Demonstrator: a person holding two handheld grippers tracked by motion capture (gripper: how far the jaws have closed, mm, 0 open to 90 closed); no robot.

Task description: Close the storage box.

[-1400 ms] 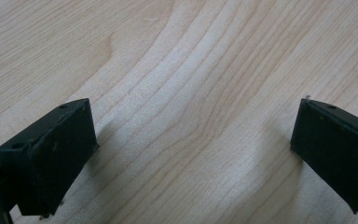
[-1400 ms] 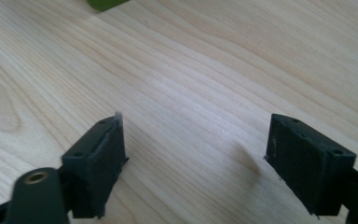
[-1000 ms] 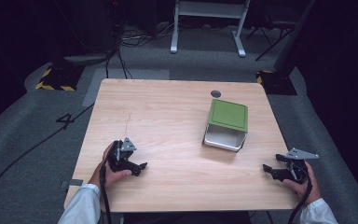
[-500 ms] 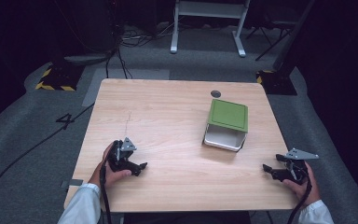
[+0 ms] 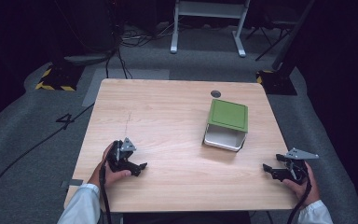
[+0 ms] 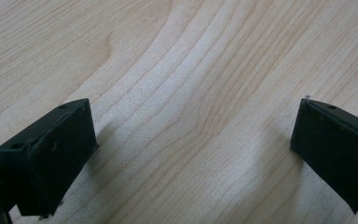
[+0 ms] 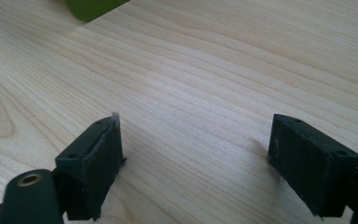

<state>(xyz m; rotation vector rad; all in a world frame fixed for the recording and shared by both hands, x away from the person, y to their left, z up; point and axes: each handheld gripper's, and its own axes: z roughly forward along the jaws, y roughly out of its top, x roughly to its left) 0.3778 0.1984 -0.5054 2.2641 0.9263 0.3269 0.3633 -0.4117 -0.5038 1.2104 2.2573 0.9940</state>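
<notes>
A white box [image 5: 223, 138] with a green lid [image 5: 228, 115] is sitting on the table [image 5: 168, 116], toward its far right. The left gripper [image 5: 140, 166] is resting well to the box's near left, jaws spread wide over bare wood. The right gripper [image 5: 269, 170] is lying near the box's near right, jaws also gaping wide, empty.

Grey carpet floor [image 5: 37, 116], dark room

We saw the wooden table [image 5: 168, 121] evenly lit from above while the surrounding floor fell dark; the high view was soft, and short shadows lay beneath the jaws.
</notes>
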